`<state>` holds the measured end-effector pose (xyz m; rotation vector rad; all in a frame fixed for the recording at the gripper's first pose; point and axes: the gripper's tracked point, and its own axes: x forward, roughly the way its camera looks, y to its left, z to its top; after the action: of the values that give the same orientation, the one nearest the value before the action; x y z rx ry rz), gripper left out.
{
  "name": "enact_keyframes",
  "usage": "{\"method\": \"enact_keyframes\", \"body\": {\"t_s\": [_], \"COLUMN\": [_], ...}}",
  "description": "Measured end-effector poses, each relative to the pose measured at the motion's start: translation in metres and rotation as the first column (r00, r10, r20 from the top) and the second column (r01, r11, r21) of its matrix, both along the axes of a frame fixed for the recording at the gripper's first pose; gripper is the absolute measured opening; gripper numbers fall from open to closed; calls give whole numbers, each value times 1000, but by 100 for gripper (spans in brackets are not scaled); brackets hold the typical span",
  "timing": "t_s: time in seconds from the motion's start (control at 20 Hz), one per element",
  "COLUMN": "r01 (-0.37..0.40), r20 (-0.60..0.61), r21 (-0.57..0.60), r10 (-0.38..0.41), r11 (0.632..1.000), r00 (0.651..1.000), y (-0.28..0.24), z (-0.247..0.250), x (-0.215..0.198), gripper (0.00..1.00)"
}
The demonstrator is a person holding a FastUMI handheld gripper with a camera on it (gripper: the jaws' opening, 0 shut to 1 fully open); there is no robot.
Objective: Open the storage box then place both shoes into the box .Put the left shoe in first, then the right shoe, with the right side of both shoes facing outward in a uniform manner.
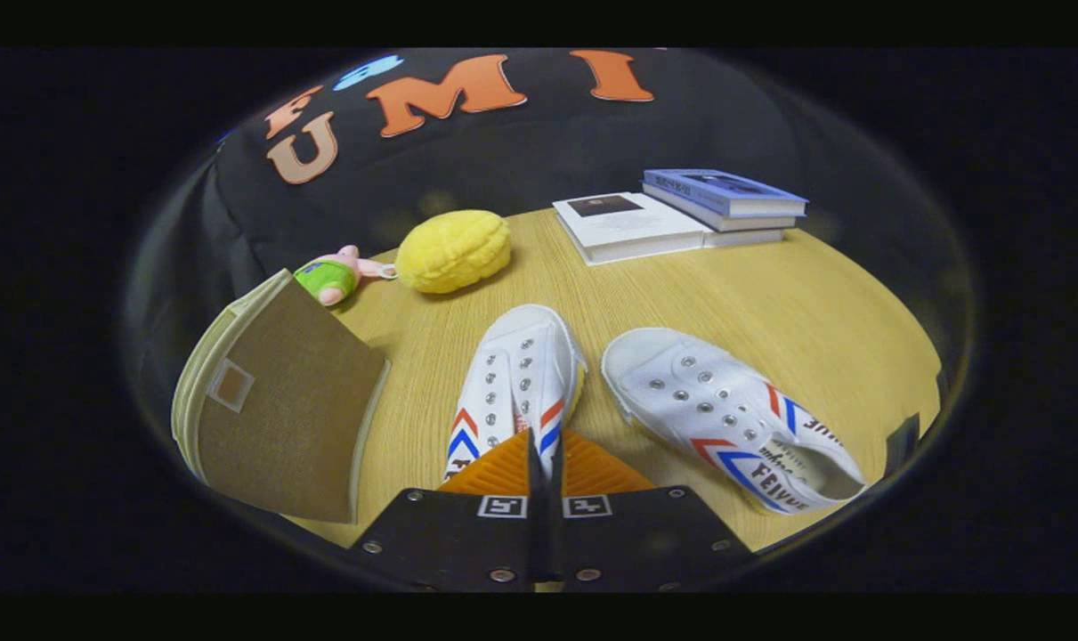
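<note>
Two white canvas shoes with red and blue chevrons lie on the wooden table (681, 294), toes pointing away from me. One shoe (519, 378) sits just ahead of my gripper (544, 452), and its heel is hidden under the fingers. The other shoe (734, 418) lies to the right of the fingers, angled, with its opening showing. My gripper's fingers are pressed together, and I see nothing held between them. The brown fabric storage box (280, 409) stands to the left of the fingers with its lid down.
Beyond the shoes lie a yellow plush toy (454, 250) and a small pink and green plush figure (329, 276). A stack of books (681, 214) sits at the far right of the table. Black cloth walls the booth behind.
</note>
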<state>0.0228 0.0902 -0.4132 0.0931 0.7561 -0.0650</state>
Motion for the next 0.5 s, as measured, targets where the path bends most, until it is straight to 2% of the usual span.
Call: {"method": "enact_keyframes", "body": {"t_s": [0.25,0.5], "r01": [51,9], "r20": [64,170], "r21": [99,138], "r10": [-57,-33], "r11": [994,990], "r00": [996,985], "y": [14,51], "z": [57,127], "x": [11,23], "gripper": [0,0]}}
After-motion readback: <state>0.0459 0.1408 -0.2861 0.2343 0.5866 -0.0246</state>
